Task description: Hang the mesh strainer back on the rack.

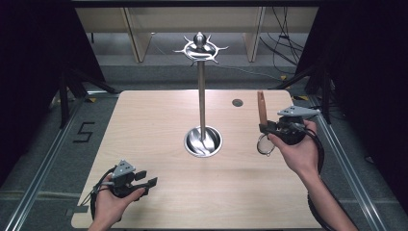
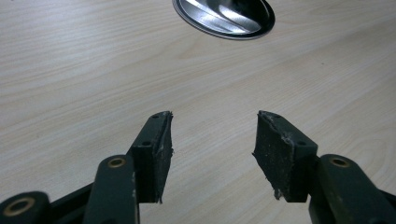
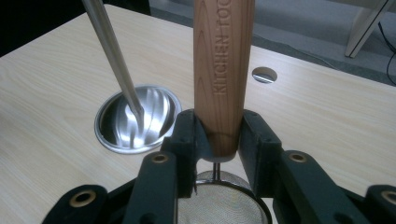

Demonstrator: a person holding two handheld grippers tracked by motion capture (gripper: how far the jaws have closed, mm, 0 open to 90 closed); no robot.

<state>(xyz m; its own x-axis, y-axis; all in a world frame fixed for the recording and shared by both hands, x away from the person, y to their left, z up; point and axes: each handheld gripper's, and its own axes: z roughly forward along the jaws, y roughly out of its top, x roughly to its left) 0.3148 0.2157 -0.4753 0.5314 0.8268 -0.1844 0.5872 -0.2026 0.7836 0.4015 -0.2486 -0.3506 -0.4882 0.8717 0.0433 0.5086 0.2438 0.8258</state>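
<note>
A small mesh strainer (image 1: 265, 143) with a wooden handle (image 3: 223, 79) is held in the right gripper (image 1: 265, 128) near the right edge of the table (image 1: 159, 115). The jaws are closed on the lower end of the handle, just above the wire neck, so that the handle stands upright and the mesh bowl hangs below the grip. This hold seems chosen to leave the handle's top free, probably for hanging on one of the hooks (image 1: 200, 47) at the top of the utensil stand (image 1: 201, 91). The stand's pole rises from a round steel base (image 1: 203, 141) set at the table's middle. The left gripper (image 1: 146, 183) is kept low near the front left corner, its jaws parted with nothing between them, well apart from the stand. Open tabletop lies between strainer and pole, so a clear path toward the centre is offered; the hooks sit high, and a lift is judged necessary before any approach.
</note>
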